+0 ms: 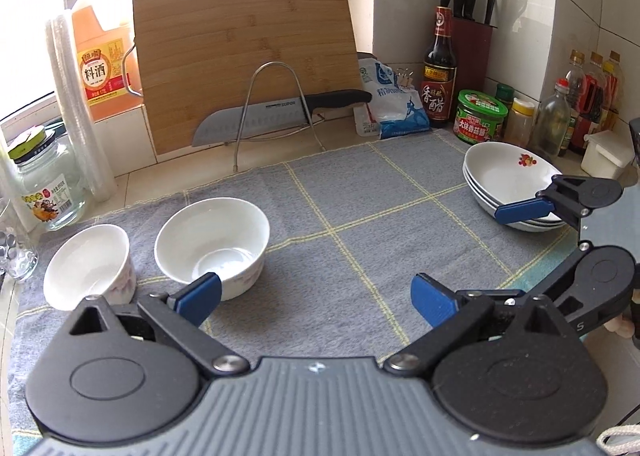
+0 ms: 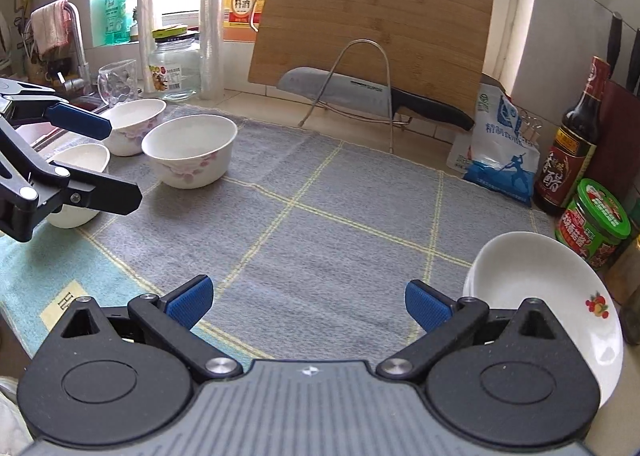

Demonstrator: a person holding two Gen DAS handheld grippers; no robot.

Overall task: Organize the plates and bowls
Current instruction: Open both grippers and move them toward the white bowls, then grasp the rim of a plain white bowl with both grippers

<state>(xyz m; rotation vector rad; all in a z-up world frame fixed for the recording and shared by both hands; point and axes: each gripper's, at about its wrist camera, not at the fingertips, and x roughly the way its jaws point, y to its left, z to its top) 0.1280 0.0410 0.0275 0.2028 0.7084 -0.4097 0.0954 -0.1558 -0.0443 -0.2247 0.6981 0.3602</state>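
Two tools, left and right, hover wide open and empty over the grey checked cloth on a kitchen counter.

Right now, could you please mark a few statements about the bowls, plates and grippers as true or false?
1. The left gripper holds a bowl. False: it is open and holds nothing.
2. The plates sit stacked. True.
3. Three bowls stand on the left. True.
4. The knife lies flat on the cloth. False: it rests in the wire rack before the cutting board.
5. The right gripper is open. True.
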